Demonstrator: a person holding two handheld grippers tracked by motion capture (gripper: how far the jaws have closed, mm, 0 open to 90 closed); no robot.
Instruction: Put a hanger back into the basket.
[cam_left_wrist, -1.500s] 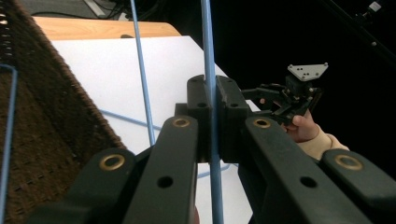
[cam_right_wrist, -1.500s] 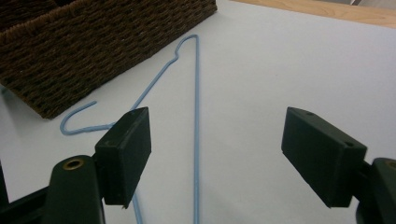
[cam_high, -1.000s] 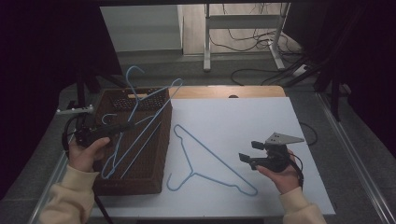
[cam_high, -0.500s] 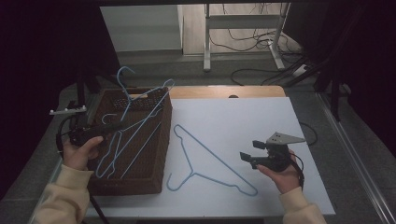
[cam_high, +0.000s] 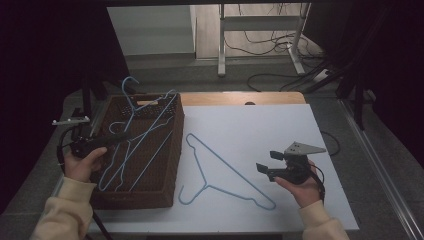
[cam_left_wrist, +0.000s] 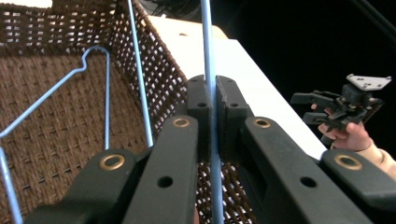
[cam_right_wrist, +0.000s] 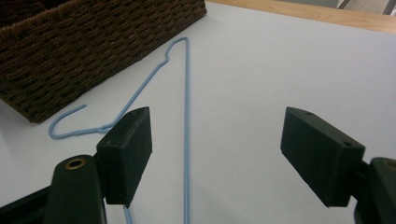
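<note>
Clamped hard on a thin blue wire, the left gripper (cam_left_wrist: 211, 112) has its two jaws pressed together with the rod of a blue hanger (cam_left_wrist: 208, 51) running straight up between them. Compared with a second ago, the hand (cam_high: 85, 160) has drawn back toward the outer edge of the wicker basket (cam_high: 165, 165), and the gripped hanger has come with it: its hook (cam_high: 129, 82) now rises past the far rim rather than lying low among the others. I judge this to be the start of lifting one hanger free of the basket, so the pull looks about half made, with the wire's lower end not yet clear of the weave.

A second hanger (cam_left_wrist: 100, 70) rests inside on the basket floor.

Farther off, the right gripper (cam_high: 266, 162) hovers over the white table (cam_high: 280, 120) with its jaws spread wide and nothing between them; it has hardly shifted. Just before it lies another hanger (cam_right_wrist: 187, 116), flat on the sheet beside the basket, probably one already taken out.
</note>
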